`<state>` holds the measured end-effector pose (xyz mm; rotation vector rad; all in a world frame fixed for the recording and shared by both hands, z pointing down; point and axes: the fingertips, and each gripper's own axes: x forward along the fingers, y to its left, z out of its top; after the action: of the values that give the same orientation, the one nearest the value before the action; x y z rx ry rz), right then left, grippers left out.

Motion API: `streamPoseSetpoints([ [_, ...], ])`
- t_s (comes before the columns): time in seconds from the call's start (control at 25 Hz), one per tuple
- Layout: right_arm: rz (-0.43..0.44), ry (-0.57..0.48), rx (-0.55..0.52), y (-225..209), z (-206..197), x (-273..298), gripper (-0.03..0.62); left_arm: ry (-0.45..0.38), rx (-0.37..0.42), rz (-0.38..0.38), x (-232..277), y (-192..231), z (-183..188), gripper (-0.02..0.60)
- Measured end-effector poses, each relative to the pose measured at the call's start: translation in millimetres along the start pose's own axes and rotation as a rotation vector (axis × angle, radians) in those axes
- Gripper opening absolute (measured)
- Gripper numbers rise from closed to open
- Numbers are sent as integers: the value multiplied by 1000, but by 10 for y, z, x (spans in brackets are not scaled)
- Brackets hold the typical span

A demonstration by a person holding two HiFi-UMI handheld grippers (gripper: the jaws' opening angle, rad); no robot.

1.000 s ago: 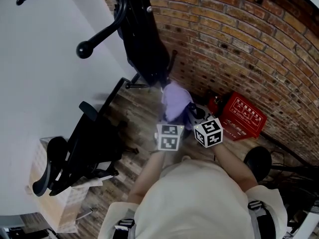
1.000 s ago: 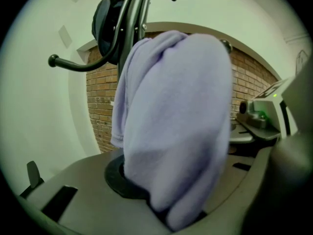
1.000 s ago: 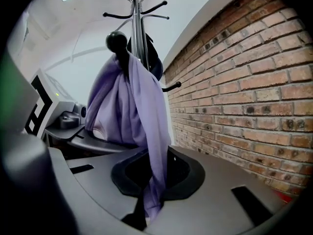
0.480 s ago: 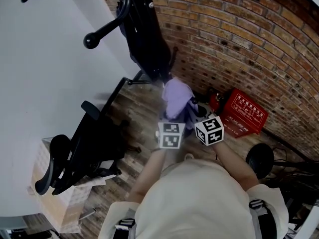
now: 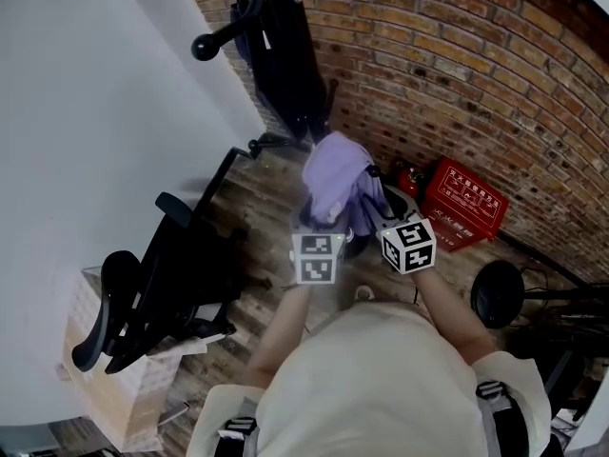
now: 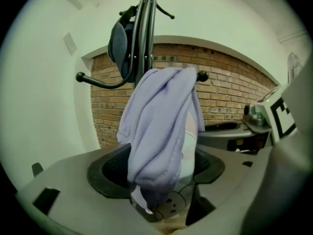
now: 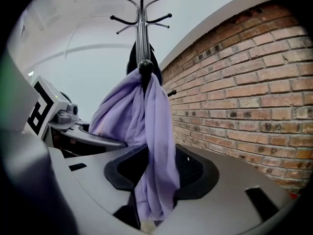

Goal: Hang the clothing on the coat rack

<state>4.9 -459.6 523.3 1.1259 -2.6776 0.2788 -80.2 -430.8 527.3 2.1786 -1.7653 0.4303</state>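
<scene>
Clothing draped lengthwise down from coat rack peg, slack between just-opened, wide jaws of left tool and right tool alike.

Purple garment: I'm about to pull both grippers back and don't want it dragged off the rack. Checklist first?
1. Garment draped over a rack hook: ok.
2. Left gripper jaws, just opened, apart: ok.
3. Right gripper jaws, just opened, apart: ok.
4. Garment out from between the jaws: not ok, it hangs between both pairs.
5. Garment free of snags on either gripper: cannot tell.
</scene>
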Motion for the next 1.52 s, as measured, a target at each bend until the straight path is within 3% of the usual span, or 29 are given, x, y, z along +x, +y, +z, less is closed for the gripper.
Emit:
streamPoseSetpoints([
  [0.32,-81,-29,39,65,11,-423,146,0,11,-21,-378,-45,-75,310],
  [0.72,-75,-68,42,551,28,-839,146,-3,-3,-22,-918,-111,-288,307],
  [0.88,-47,-70,23,827,11,-1003,131,-17,-22,-15,-1177,-123,-383,203],
  [1.08,-30,-67,-38,1178,-43,-1289,90,-23,-56,-1,-1526,-163,-552,129],
  [1.52,-4,-90,-48,1679,-71,-1856,25,-91,-127,16,-2253,-280,-682,43],
])
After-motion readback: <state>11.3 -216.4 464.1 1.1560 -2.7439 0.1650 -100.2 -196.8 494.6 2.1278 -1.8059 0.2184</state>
